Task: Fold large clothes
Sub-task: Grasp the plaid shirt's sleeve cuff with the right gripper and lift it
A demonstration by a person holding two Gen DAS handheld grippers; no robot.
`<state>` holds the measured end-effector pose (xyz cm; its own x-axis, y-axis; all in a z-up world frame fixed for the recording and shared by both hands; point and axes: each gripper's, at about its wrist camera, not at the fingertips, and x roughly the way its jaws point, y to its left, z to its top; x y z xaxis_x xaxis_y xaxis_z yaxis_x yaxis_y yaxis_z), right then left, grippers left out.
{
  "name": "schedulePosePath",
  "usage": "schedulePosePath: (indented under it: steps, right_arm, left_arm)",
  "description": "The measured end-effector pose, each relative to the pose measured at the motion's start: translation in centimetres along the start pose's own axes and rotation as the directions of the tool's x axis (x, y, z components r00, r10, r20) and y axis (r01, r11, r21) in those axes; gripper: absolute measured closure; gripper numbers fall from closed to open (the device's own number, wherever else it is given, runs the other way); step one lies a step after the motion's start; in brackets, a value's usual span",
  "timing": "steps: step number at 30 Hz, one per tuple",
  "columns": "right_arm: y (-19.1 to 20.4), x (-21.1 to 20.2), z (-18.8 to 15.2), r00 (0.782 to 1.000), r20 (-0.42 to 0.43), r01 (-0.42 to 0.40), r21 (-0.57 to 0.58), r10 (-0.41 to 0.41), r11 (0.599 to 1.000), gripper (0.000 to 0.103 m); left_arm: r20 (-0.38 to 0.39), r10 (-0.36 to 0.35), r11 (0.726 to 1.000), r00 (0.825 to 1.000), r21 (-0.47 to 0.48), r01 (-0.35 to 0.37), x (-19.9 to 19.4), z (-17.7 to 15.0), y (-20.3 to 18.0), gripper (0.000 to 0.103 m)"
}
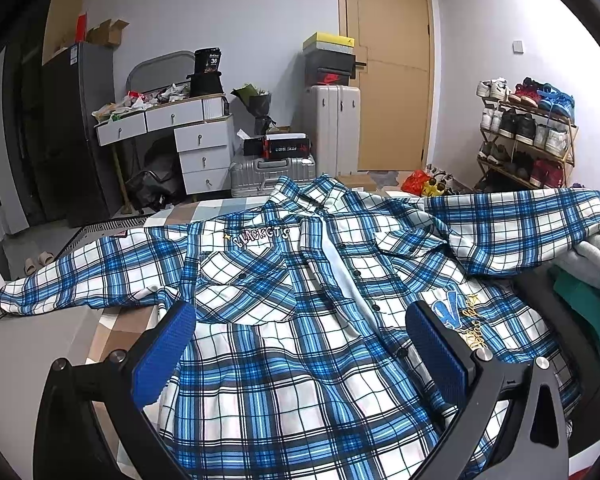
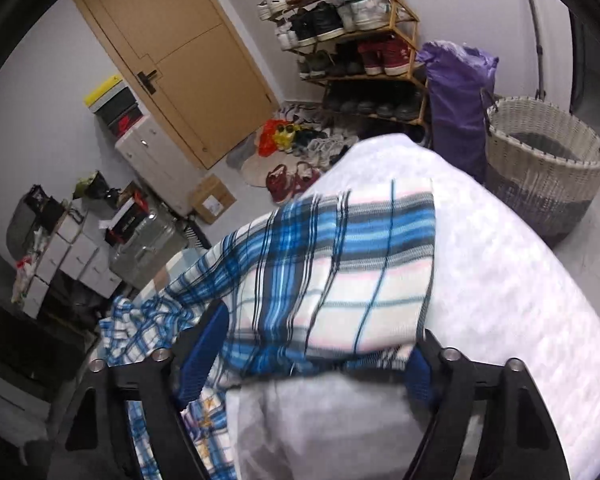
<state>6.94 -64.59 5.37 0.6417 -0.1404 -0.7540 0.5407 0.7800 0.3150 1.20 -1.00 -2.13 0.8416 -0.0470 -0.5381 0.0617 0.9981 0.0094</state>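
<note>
A blue and white plaid shirt (image 1: 284,304) lies face up and spread out on the bed, collar away from me, both sleeves stretched sideways. My left gripper (image 1: 300,328) is open above the shirt's lower front, with its blue pads (image 1: 168,344) wide apart and nothing between them. In the right wrist view, my right gripper (image 2: 312,344) is open over the end of the shirt's right sleeve (image 2: 340,280), which lies across a pale grey garment (image 2: 480,280). The sleeve cuff sits between the pads, which stand apart.
A pile of grey and green clothes (image 1: 588,288) lies at the shirt's right. A woven laundry basket (image 2: 548,160) and purple bag (image 2: 456,92) stand beyond the bed. A shoe rack (image 1: 528,132), suitcases (image 1: 272,172), a drawer unit (image 1: 196,144) and a door (image 1: 392,64) line the far wall.
</note>
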Motion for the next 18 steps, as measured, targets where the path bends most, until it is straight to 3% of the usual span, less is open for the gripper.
schedulePosePath:
  steps: [1, 2, 3, 7, 12, 18]
  right_arm:
    - [0.6, 0.3, 0.2, 0.999, -0.002, 0.046, -0.026, -0.046, 0.999, 0.066]
    - [0.9, 0.4, 0.5, 0.998, -0.002, 0.063, -0.039, -0.063, 0.997, 0.084]
    - [1.0, 0.3, 0.8, 0.997, 0.011, 0.074, -0.047, -0.074, 0.996, 0.092]
    - [2.5, -0.7, 2.6, 0.990, 0.079, 0.126, -0.122, -0.116, 0.985, 0.098]
    - [6.0, -2.9, 6.2, 0.953, 0.218, 0.255, -0.207, -0.210, 0.945, 0.098]
    - [12.2, -4.4, 9.5, 0.860, 0.412, 0.438, -0.293, -0.301, 0.850, 0.098]
  left_arm:
    - [-0.003, 0.004, 1.000, 1.000, -0.002, -0.004, 0.1, 0.0, 0.1, 0.001]
    - [-0.005, 0.005, 1.000, 1.000, -0.003, -0.005, 0.2, 0.0, 0.1, 0.001]
    - [-0.010, 0.004, 1.000, 1.000, -0.007, -0.004, 0.3, -0.1, 0.2, 0.001]
    - [-0.015, 0.008, 1.000, 1.000, -0.004, -0.008, 0.4, -0.2, 0.4, 0.001]
    - [-0.001, 0.027, 0.999, 1.000, 0.021, -0.027, 0.2, -0.4, 0.8, 0.001]
    - [0.004, 0.092, 0.994, 0.996, 0.062, -0.092, 0.5, -0.7, 2.2, 0.001]
